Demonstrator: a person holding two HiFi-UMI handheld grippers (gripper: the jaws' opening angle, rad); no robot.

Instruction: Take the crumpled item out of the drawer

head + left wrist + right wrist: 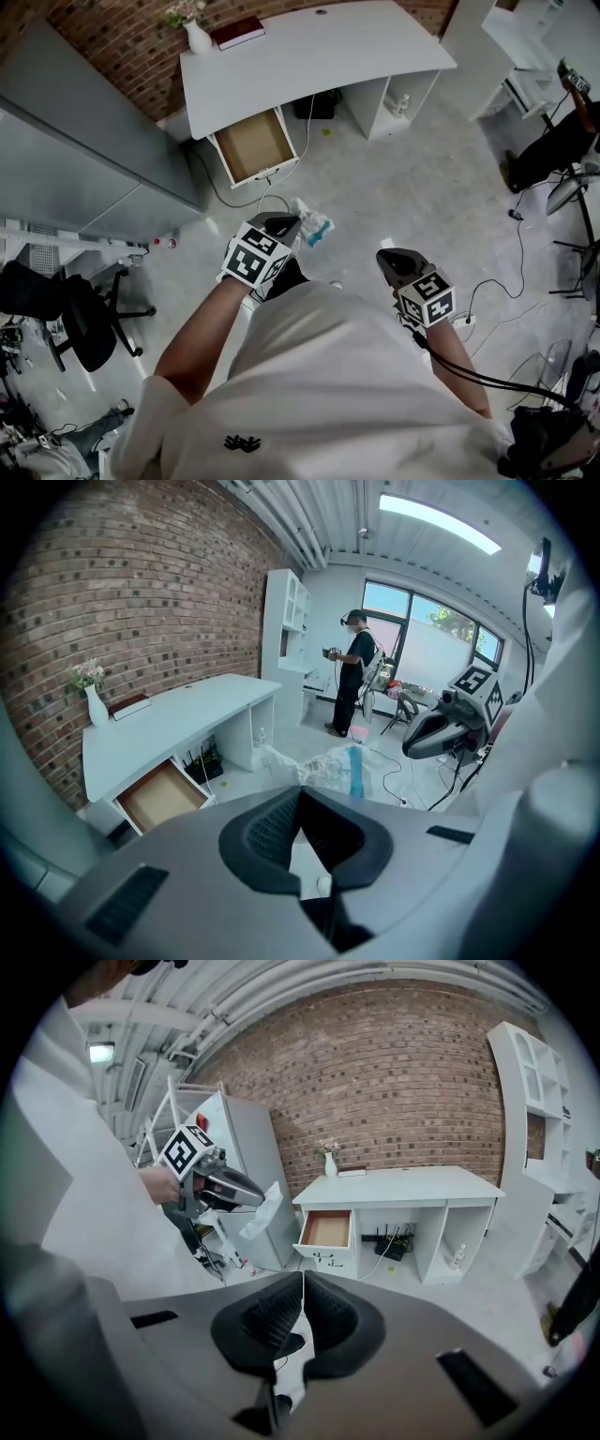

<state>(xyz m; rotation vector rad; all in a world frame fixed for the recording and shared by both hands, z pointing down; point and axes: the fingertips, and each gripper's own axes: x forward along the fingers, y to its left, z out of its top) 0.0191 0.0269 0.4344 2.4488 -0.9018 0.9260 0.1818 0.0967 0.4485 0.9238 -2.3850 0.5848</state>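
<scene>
Head view: the left tool [296, 225] pinches a crumpled white-and-blue plastic wrapper [314, 226]. The wrapper is held in the air outside the open drawer [253, 146], on the drawer's front side and well apart from it. Left gripper view: the jaws are pressed onto the wrapper, which protrudes past their tips. Right gripper view: the right tool [301, 1279] has its jaws pressed together against each other. It hangs farther from the drawer than the left tool. The drawer stands pulled out beneath the white tabletop [309, 56].
</scene>
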